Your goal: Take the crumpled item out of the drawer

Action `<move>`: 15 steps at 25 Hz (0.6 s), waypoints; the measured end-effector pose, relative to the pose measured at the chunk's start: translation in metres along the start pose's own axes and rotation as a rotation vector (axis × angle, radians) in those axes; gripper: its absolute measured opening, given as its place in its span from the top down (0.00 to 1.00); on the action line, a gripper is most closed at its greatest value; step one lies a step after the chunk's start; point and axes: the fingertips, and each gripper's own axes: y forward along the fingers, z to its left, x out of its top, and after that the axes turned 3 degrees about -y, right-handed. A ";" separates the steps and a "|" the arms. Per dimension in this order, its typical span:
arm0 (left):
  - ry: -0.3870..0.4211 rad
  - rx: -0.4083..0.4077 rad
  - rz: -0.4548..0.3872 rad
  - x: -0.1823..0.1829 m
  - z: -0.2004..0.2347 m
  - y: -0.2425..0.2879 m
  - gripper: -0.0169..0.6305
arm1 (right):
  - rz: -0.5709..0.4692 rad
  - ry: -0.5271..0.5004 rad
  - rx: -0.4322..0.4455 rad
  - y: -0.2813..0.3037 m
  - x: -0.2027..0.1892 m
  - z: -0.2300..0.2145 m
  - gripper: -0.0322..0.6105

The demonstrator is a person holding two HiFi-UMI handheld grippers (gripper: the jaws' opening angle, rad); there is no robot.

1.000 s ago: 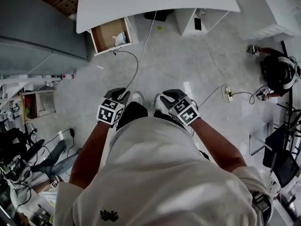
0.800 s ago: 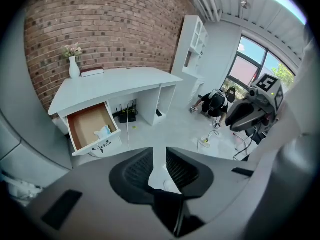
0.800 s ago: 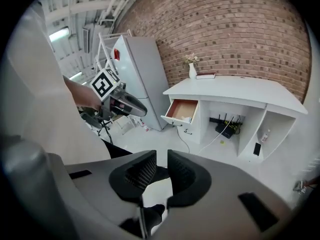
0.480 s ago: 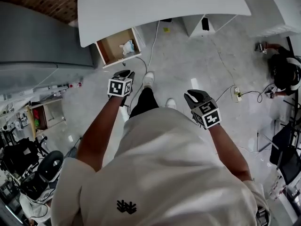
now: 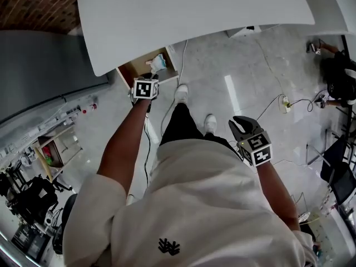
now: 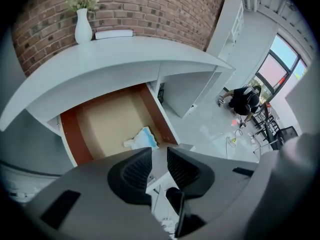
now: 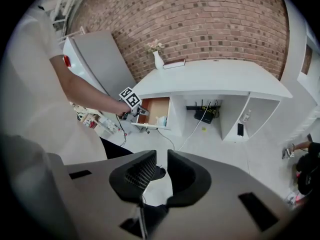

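No legible text, number, brand name or sign is found in any view.

- Left marker cube point(image 5: 145, 88): black-and-white square code pattern only, no characters.
- Right marker cube point(image 5: 256, 148): the same kind of pattern on two visible faces, no characters.
- Shirt point(image 5: 194, 204), back: small dark emblem point(image 5: 168, 247), a graphic shape without lettering.
- Book point(image 6: 114, 33) on the surface point(image 6: 150, 54) beside the vase point(image 6: 83, 28): edge shows no readable title.
- Crumpled item point(image 6: 141, 138) in the drawer point(image 6: 70, 134): white and blue, any print too small to read.
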 end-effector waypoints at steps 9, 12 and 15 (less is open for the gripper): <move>0.074 0.026 0.139 -0.003 0.069 0.114 0.79 | 0.110 0.048 -0.010 0.057 0.023 -0.006 0.81; 0.045 0.012 0.186 -0.017 0.077 0.138 0.78 | 0.126 0.061 -0.010 0.069 0.026 -0.005 0.81; 0.032 0.027 0.219 -0.024 0.087 0.154 0.78 | 0.142 0.067 0.002 0.078 0.026 -0.005 0.81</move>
